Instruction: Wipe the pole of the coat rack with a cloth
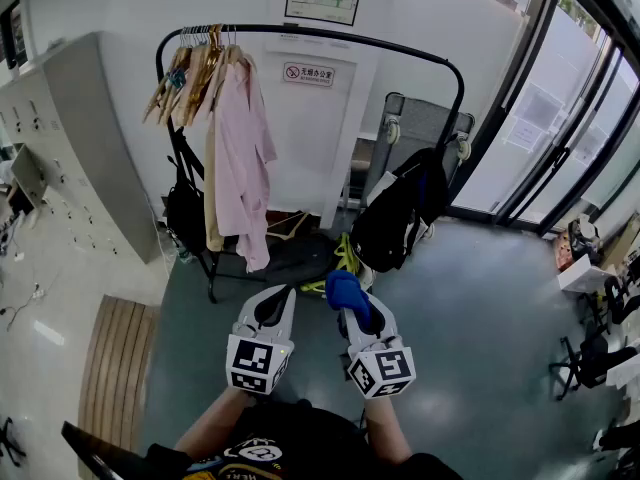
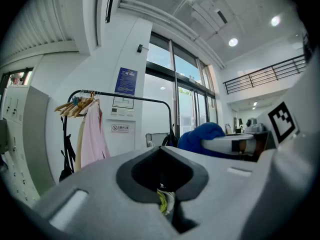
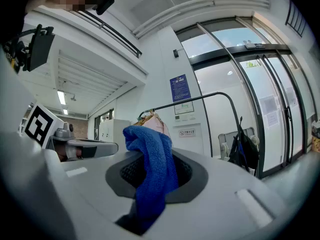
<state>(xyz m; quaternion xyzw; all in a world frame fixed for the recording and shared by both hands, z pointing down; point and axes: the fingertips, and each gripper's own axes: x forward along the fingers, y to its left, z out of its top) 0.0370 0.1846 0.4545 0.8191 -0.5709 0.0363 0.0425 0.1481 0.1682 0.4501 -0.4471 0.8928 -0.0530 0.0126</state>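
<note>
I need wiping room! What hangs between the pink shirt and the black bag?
Nothing: in the head view the pole is bare between the pink shirt and the black bag.

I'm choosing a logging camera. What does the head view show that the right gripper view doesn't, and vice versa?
Head view only: the wooden slat board and the person's forearms. Right gripper view only: ceiling strip lights. Both: the coat rack's pole, the pink shirt, the blue cloth shut in the right tool.

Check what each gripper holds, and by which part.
The right gripper pinches the blue cloth around its bunched middle, one end bulging past the jaws. The left gripper is shut on nothing.
</note>
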